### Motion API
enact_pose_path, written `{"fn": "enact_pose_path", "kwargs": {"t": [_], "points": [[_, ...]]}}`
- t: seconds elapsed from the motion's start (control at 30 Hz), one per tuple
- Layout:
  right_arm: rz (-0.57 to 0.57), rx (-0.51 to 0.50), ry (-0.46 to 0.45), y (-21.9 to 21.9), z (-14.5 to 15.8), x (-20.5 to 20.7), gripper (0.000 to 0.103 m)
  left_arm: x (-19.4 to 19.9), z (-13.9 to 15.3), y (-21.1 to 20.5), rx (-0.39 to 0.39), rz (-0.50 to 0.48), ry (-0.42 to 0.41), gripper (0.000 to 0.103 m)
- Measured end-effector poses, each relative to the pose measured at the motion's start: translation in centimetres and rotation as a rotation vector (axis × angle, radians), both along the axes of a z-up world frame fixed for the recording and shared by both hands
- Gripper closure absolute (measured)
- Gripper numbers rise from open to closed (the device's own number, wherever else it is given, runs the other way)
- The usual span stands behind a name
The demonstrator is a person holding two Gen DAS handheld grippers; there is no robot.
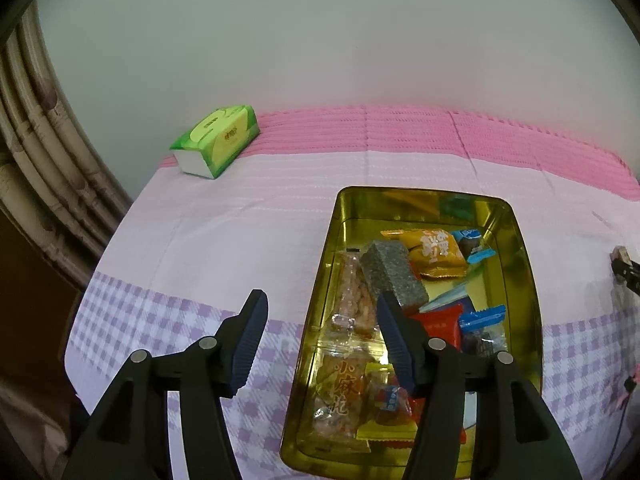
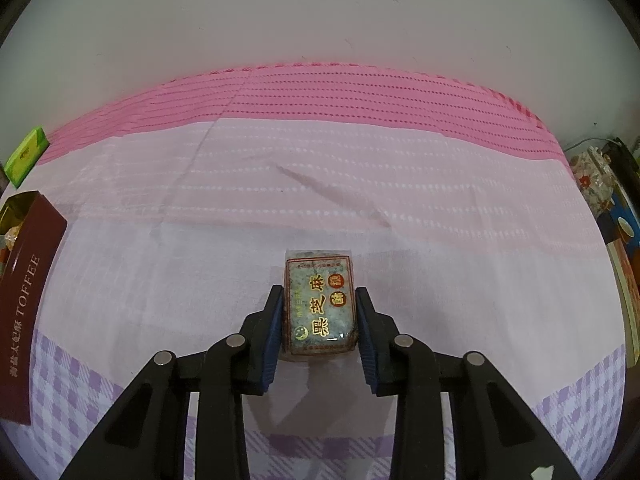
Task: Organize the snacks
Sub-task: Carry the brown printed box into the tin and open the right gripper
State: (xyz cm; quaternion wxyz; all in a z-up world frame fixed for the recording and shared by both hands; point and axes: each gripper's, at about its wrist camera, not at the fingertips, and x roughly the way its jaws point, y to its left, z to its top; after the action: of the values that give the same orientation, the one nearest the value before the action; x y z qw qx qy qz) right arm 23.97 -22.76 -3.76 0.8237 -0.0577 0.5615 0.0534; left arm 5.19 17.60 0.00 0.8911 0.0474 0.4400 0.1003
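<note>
My right gripper (image 2: 318, 312) has its jaws clamped on the flat sides of a wrapped sesame cake (image 2: 319, 305), low over the cloth-covered counter (image 2: 360, 208). My left gripper (image 1: 320, 344) hangs with jaws wide and empty over the gold toffee tin (image 1: 516, 240). I should lift the cake clear, carry it leftward and release it in a free corner of the tin.

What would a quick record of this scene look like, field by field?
Surface: pink and purple checked cloth
Container: open gold tin holding mixed wrapped snacks
Left claw: open, empty, above the tin's left rim
Right claw: shut on a wrapped sesame cake, out on the cloth
Also there: green tissue pack
</note>
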Motion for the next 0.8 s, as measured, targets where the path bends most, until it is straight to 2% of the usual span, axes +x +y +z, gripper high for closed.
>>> {"fn": "enact_pose_path", "kwargs": {"t": [0.4, 0.6, 0.8], "points": [[-0.02, -0.053, 0.023, 1.5, 0.5, -1.0, 0.076, -0.3, 0.3, 0.2, -0.002, -0.015, -0.003, 0.041], [0.054, 0.023, 0.005, 5.6, 2.7, -2.4, 0.076, -0.3, 0.5, 0.7, -0.011, 0.006, -0.005, 0.041], [0.185, 0.125, -0.025, 12.2, 5.9, -3.3, 0.076, -0.5, 0.8, 1.6, -0.017, 0.034, -0.01, 0.04]]}}
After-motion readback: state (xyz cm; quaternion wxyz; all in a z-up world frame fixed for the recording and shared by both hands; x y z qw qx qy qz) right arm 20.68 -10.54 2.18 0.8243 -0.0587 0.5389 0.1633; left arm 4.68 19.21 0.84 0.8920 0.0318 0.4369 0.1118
